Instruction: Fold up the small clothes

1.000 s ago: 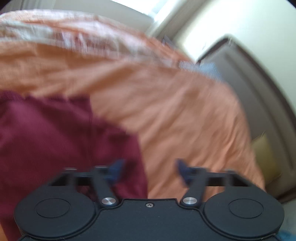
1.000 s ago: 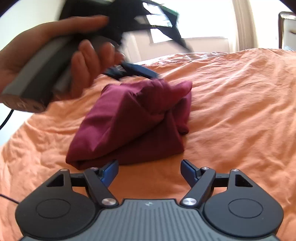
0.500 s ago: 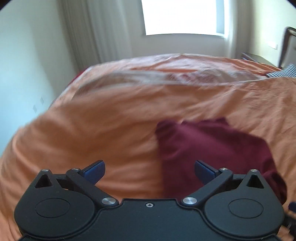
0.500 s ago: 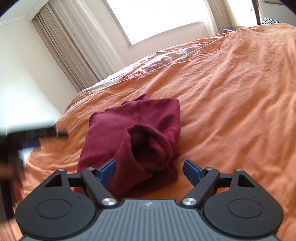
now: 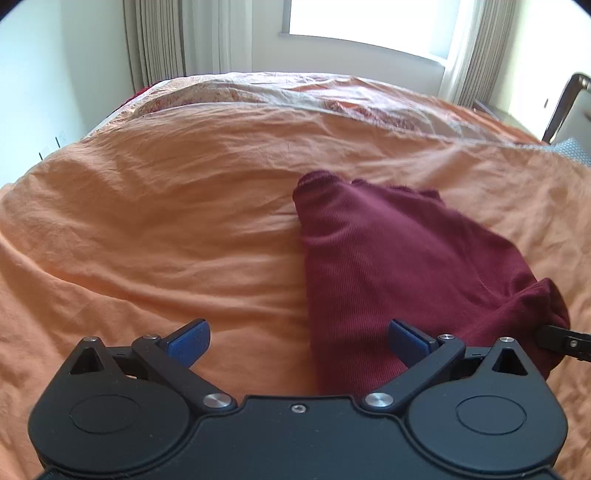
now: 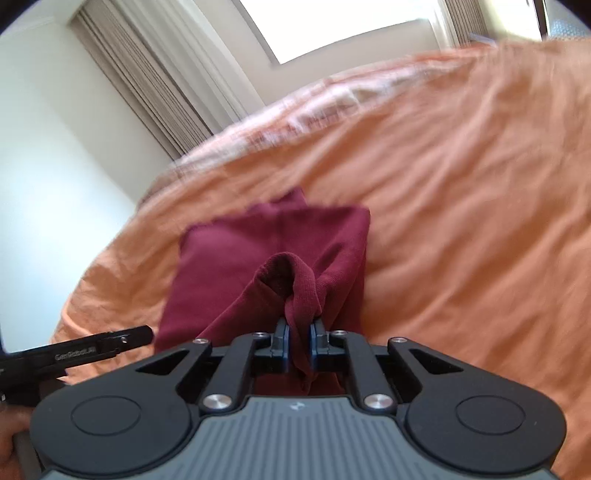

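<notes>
- Half a second ago the right gripper (image 6: 299, 341) stood with its blue pads apart before the maroon garment (image 6: 266, 251); now its jaws are pressed together on a bunched, tube-like end of that garment, which rises from the pads in a hollow loop.
- The left gripper (image 5: 297, 338) has its jaws spread wide, as before, with nothing between them; its right pad (image 5: 406, 338) lies over the garment's near edge, its left pad over bare cover.
- In the left wrist view the maroon garment (image 5: 388, 266) now sits closer and larger than half a second ago, partly folded, on the orange bed cover (image 5: 166, 229).
- The garment lies near the middle of the cover; the clamped end is its nearest part to the right gripper.
- Beyond the garment: a paler patterned strip of bedding (image 5: 258, 90), then curtains (image 5: 159, 40) and a bright window (image 5: 362, 18).
- Left of the garment in the right wrist view, the black finger of the left gripper (image 6: 96, 345) reaches in; it does not touch the cloth.
- The right wrist view is blurred across the cover.
</notes>
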The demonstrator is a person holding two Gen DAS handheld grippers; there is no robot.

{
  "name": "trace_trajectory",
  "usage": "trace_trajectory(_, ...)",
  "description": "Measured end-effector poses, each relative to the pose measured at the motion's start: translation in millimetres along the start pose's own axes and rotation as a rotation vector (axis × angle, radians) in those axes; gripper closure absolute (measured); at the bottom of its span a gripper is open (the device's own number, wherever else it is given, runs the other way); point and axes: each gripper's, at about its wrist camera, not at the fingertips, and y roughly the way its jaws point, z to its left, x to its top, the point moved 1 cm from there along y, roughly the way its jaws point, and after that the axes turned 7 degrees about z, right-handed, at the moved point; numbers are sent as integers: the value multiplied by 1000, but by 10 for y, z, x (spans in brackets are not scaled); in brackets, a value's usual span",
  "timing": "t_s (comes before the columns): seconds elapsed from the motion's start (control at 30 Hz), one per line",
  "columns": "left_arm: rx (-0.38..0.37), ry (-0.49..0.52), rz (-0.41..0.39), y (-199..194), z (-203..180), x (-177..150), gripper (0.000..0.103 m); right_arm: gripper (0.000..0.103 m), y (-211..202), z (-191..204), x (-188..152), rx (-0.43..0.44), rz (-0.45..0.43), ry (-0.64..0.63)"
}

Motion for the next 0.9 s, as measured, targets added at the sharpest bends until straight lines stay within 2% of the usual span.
trace_trajectory(0.07, -17, -2, -8, 18, 10, -8, 1, 90, 42, -82, -97, -17, 32, 15)
trace_trajectory(0.13, -5, 21, 13, 101, -33, -21, 1, 79, 176, -181, -250, -62, 118, 34)
trace_trajectory(0.17, 2, 36, 25, 139, -54, -20, 2, 69, 166, -194, -310, -71, 116, 37)
trace_trajectory(0.2, 4, 47, 26, 150, -67, -12, 3, 64, 93, -184, -343, -75, 87, 40)
trace_trajectory(0.3, 0, 49, -13, 82, -64, 50, 1, 60, -216, -24, -291, -117, -23, 14)
trace_trajectory(0.37, -9, 45, -12, 58, -81, 98, 1, 57, -388, 125, -175, -109, -83, -27)
trace_trajectory(0.47, -8, 50, 3, 44, -123, 124, 1, 57, -323, 352, 58, -78, -83, -92)
trace_trajectory(0.63, 5, 38, 73, 38, -179, 104, 1, 60, 181, 504, 251, -92, -7, -122)
trace_trajectory(0.73, 18, 49, 91, 34, -202, 87, 1, 61, 392, 511, 101, -128, 60, -164)
trace_trajectory(0.9, 20, 36, 100, 28, -179, 109, 1, 60, 607, 424, -405, -238, 162, -305)
